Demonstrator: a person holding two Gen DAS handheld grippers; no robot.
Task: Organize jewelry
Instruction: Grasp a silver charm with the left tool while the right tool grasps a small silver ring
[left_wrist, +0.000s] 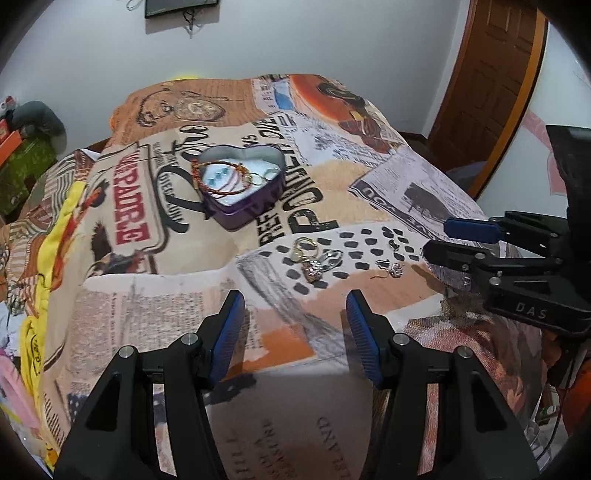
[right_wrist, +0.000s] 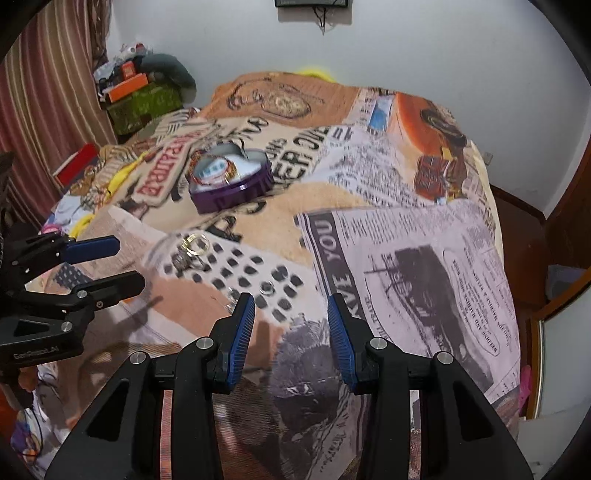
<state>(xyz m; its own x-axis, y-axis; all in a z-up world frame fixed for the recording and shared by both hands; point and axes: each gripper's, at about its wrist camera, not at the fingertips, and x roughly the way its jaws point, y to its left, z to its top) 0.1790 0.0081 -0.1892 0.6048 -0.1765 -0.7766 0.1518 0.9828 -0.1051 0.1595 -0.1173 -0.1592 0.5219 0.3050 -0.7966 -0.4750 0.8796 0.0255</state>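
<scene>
A purple heart-shaped tin (left_wrist: 242, 184) sits open on the printed bedspread, holding braided bracelets (left_wrist: 221, 179) and a ring; it also shows in the right wrist view (right_wrist: 231, 182). Loose rings and pendants (left_wrist: 314, 258) and a pair of earrings (left_wrist: 389, 267) lie on the cloth nearer me. The gold rings show in the right wrist view (right_wrist: 194, 243), and a small ring (right_wrist: 266, 287) lies just ahead of the right gripper. My left gripper (left_wrist: 295, 302) is open and empty, below the jewelry. My right gripper (right_wrist: 291, 306) is open and empty; it also shows at the right of the left wrist view (left_wrist: 439, 240).
The bedspread (left_wrist: 184, 295) covers a bed that drops off at its edges. Boxes and clutter (right_wrist: 136, 92) stand at the far left by a striped curtain. A wooden door (left_wrist: 495, 85) is at the right. The white wall is behind.
</scene>
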